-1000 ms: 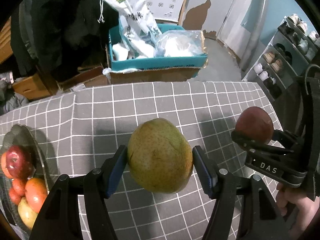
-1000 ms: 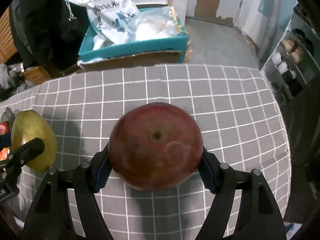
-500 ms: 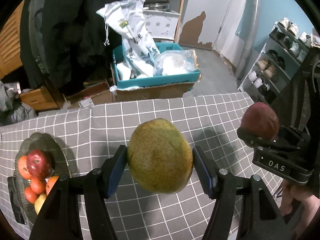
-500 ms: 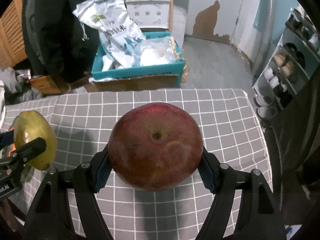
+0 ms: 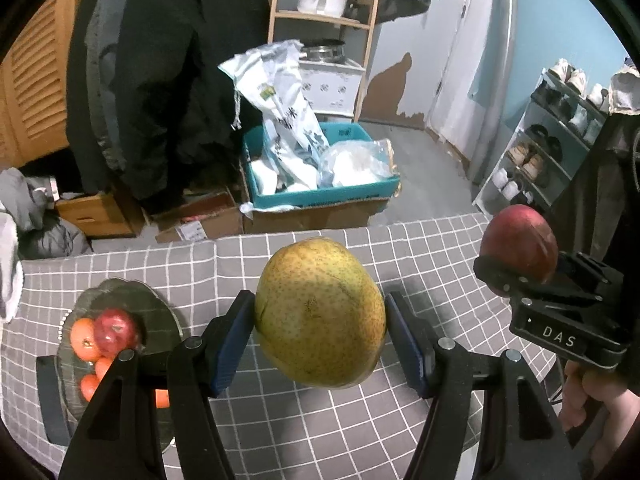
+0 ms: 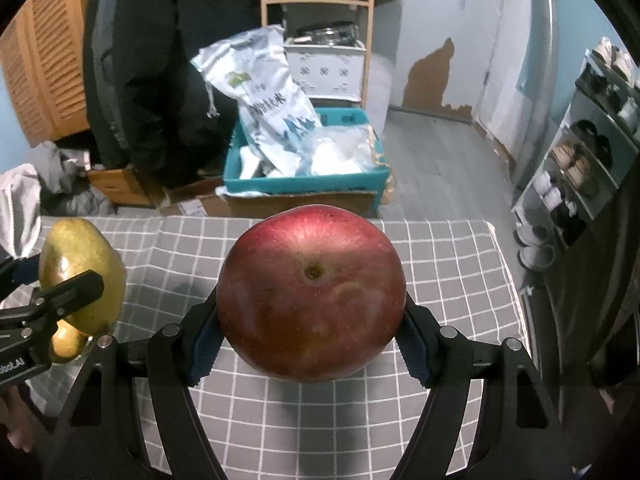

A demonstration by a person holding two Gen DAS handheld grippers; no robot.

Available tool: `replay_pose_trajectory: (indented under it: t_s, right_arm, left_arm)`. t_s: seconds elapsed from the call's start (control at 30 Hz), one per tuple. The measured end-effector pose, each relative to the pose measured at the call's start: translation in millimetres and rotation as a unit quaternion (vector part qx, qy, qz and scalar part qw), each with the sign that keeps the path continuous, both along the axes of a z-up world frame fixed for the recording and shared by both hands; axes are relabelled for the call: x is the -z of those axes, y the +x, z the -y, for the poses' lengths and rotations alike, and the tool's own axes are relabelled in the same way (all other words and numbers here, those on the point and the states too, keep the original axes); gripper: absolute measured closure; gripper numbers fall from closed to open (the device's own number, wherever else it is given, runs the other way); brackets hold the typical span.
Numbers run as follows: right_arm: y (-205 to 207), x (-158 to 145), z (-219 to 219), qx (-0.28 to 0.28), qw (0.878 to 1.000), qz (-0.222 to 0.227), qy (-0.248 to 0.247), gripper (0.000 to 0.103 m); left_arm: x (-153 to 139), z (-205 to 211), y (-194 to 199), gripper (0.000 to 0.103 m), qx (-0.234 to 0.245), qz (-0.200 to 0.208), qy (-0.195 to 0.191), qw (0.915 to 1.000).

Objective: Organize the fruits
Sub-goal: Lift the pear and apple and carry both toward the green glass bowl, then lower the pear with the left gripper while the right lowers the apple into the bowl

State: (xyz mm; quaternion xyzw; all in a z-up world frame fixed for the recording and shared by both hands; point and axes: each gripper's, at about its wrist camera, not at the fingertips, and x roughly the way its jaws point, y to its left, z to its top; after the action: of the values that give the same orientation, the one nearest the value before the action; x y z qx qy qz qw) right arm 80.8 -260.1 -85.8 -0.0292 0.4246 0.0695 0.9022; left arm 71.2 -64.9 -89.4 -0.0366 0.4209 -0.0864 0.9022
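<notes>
My left gripper (image 5: 320,340) is shut on a yellow-green pear (image 5: 320,312) and holds it high above the grey checked tablecloth (image 5: 320,420). My right gripper (image 6: 312,340) is shut on a red apple (image 6: 312,300), also held above the cloth. The apple (image 5: 520,244) and the right gripper show at the right of the left wrist view. The pear (image 6: 80,272) shows at the left of the right wrist view. A glass plate (image 5: 160,312) at the cloth's left holds a red apple (image 5: 116,330) and several oranges (image 5: 82,338).
Beyond the table's far edge stands a teal box (image 5: 320,196) with plastic bags on cardboard boxes. A dark coat (image 5: 160,80) hangs behind it. A shoe rack (image 5: 560,140) stands at the right. A wooden shelf (image 6: 320,0) is at the back.
Both grippers have risen and pulled back with their fruits. The table looks smaller and farther. More of the plate and the room has come into view.
</notes>
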Motion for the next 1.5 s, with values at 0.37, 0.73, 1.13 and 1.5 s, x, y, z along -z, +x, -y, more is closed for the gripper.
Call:
replay_pose_trajectory:
  t_s: [0.37, 0.73, 1.13, 1.5]
  right_arm:
    - [-6.9, -25.8, -34.8, -0.040, 0.999, 0.026, 0.007, 0.028]
    - [-3.2, -33.8, -84.3, -0.085, 0.996, 0.032, 0.015, 0.028]
    - [7.2, -27.1, -144.4, -0.133, 0.990, 0.018, 0.034, 0.028]
    - [16.1, -14.5, -197.6, -0.172, 0.984, 0.004, 0.040, 0.028]
  left_arm:
    - [-22.4, -33.8, -18.6, 0.035, -0.024, 0.023, -0.001, 0.9994]
    - [-28.8, -71.4, -31.6, 0.035, -0.057, 0.031, -0.005, 0.9979]
    - [-16.9, -131.5, -42.7, 0.035, -0.116, 0.022, -0.004, 0.9930]
    - [-4.0, -188.0, -49.7, 0.035, -0.174, 0.011, -0.001, 0.9847]
